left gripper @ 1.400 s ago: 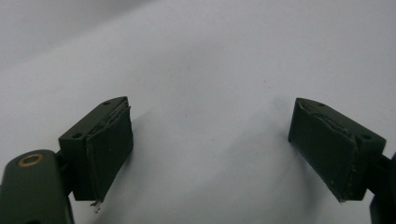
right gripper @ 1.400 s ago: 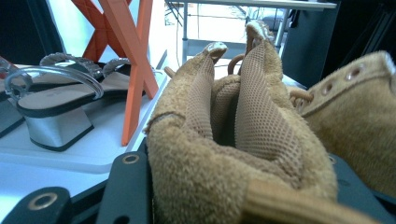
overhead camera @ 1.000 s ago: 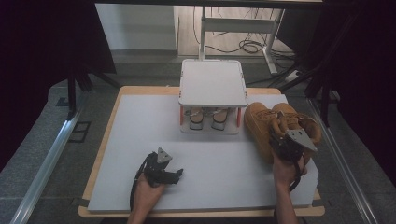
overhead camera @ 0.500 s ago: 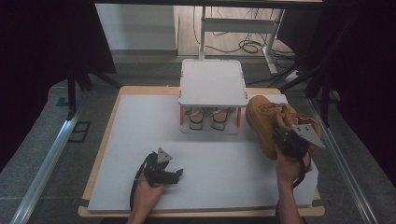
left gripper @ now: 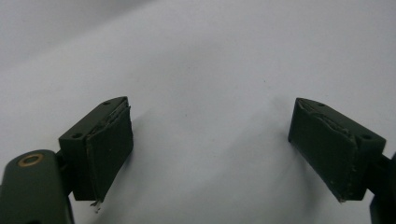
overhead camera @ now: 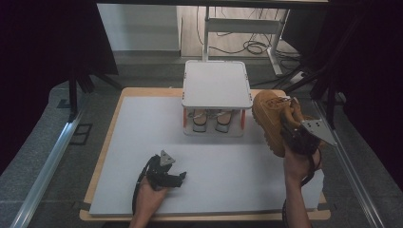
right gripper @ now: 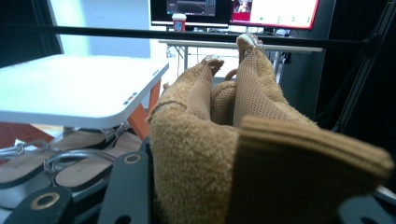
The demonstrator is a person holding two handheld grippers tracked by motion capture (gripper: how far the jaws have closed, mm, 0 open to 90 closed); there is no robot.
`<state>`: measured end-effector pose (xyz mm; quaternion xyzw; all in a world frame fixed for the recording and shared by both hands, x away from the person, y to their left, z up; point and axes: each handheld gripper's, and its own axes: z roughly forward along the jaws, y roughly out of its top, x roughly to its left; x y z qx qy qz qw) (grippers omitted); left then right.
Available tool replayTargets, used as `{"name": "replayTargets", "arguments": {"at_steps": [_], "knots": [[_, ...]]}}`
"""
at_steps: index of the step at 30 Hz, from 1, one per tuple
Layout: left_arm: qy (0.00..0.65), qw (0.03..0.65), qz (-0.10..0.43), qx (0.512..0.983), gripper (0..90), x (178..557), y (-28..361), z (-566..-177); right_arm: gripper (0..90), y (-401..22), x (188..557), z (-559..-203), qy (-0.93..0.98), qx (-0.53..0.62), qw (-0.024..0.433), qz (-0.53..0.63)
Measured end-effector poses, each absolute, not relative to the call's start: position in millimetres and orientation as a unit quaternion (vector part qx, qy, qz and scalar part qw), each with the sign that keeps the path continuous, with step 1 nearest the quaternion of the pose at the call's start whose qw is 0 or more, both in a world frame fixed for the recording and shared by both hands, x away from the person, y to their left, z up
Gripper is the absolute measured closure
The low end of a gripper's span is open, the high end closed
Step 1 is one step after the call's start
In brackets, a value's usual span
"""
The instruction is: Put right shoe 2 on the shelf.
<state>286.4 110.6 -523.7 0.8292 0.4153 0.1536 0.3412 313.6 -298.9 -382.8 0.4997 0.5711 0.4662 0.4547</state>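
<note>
Right hand-held gripper (overhead camera: 293, 137) is clamped on the collar end of a tan suede boot (overhead camera: 268, 116), its jaws pressing the boot's padded collar from either side; the boot hangs clear of the worktop (overhead camera: 142, 128), toe pointing away from the hand and sole turned toward the small white rack (overhead camera: 216, 84) just beside it; in the right gripper view the boot (right gripper: 219, 140) rises straight ahead of the jaws, with the rack's top (right gripper: 70, 88) off to one side and a pair of sandals (right gripper: 70, 163) on the shelf beneath it, though whether the boot touches the rack is hard to tell from above. Left hand-held gripper (overhead camera: 166, 173) rests low over the worktop near the person's side, well apart from the boot; its jaws stand wide apart with nothing between them, only the pale worktop surface (left gripper: 210, 70) ahead.
</note>
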Motion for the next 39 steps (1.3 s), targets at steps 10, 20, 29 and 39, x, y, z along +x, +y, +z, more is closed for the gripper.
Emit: {"name": "replayTargets", "arguments": {"at_steps": [10,20,29,39], "knots": [[0.415,0.343,0.154,0.828,13.8,286.5,110.4,-523.9,54.3,-301.3,314.9,-367.4,0.563,0.495,0.463,0.474],[0.414,0.342,0.154,0.829,13.8,286.6,110.7,-523.8,55.1,-304.9,317.2,-353.8,0.556,0.491,0.469,0.479],[0.415,0.342,0.153,0.829,13.8,286.6,110.7,-523.7,55.2,-304.9,318.8,-341.5,0.547,0.487,0.477,0.486],[0.414,0.341,0.154,0.83,13.8,286.6,110.8,-523.7,55.2,-296.0,323.1,-326.6,0.544,0.475,0.479,0.499]]}}
